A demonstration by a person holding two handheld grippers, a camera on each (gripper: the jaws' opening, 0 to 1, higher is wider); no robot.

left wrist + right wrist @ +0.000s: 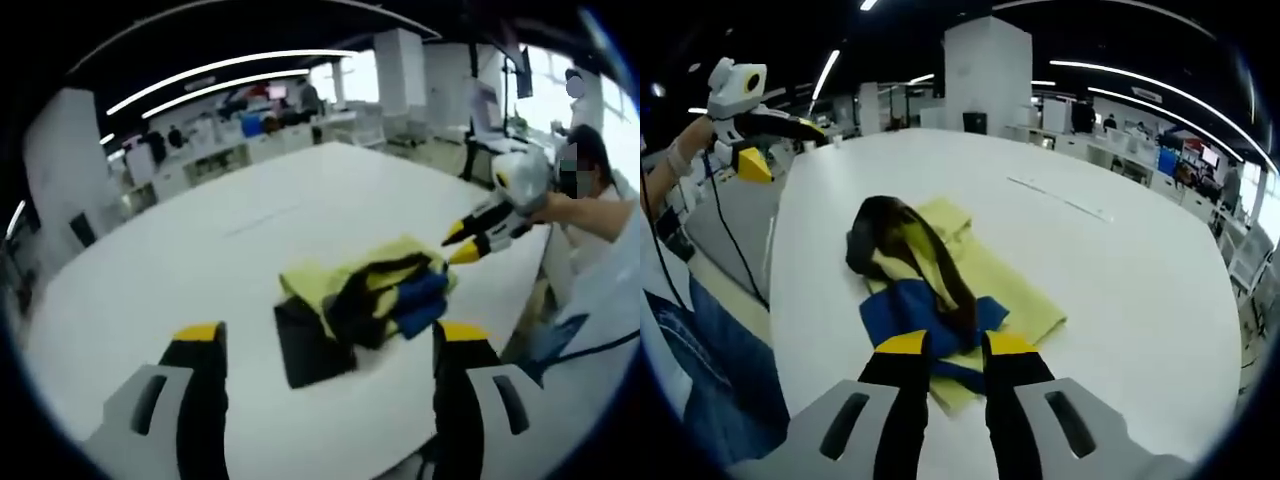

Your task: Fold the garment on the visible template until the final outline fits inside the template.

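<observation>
The garment (375, 290), yellow with black and blue panels, lies bundled and partly folded near the middle of the white worktop (200, 260); in the left gripper view it rests partly over a dark rectangular template (310, 350), one corner of which projects from beneath it. The left hand-held gripper (325, 345) hovers above the worktop short of the garment, jaws set wide apart and holding nothing. In the right gripper view the right hand-held gripper (955, 345) has its jaws drawn narrow at the near blue-and-yellow edge of the garment (930, 270); whether cloth is pinched between them cannot be determined. The right hand-held gripper also appears in the left gripper view, near the garment's far edge, carried by a person's hand (560, 205).
</observation>
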